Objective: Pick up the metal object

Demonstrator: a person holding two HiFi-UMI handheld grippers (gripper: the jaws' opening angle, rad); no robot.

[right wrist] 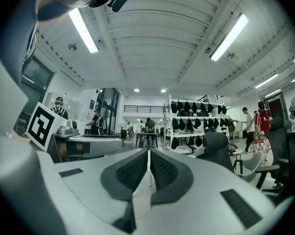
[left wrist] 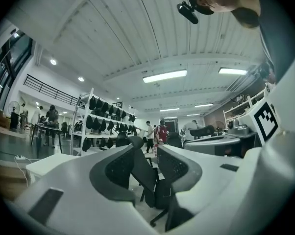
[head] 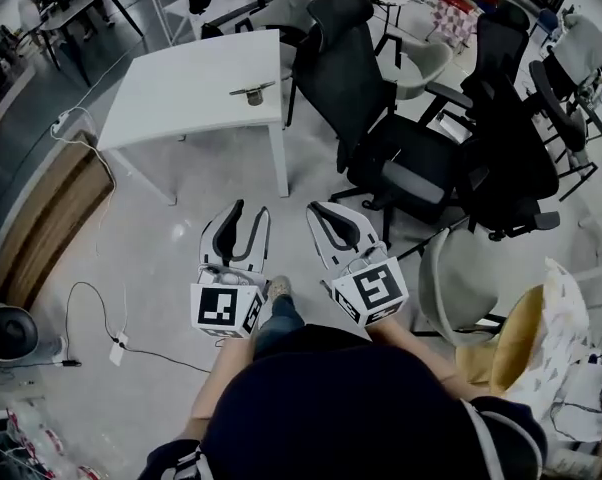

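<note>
The metal object (head: 253,92), a small grey piece with a flat top, stands near the front right edge of the white table (head: 181,88). Both grippers hang well short of the table, over the floor. My left gripper (head: 247,218) is open, with nothing between its dark pads (left wrist: 119,166); through the gap of the left gripper (left wrist: 147,146) a black chair shows. My right gripper (head: 323,213) is shut, its pads (right wrist: 162,173) meeting on nothing in the right gripper view (right wrist: 148,153). The gripper views do not show the metal object.
Black office chairs (head: 381,118) crowd the right of the table, and a grey chair (head: 461,278) stands by my right arm. A cable (head: 91,308) trails over the floor at left, beside a wooden ledge (head: 41,228). A rack of dark helmets (left wrist: 103,124) and people stand far off.
</note>
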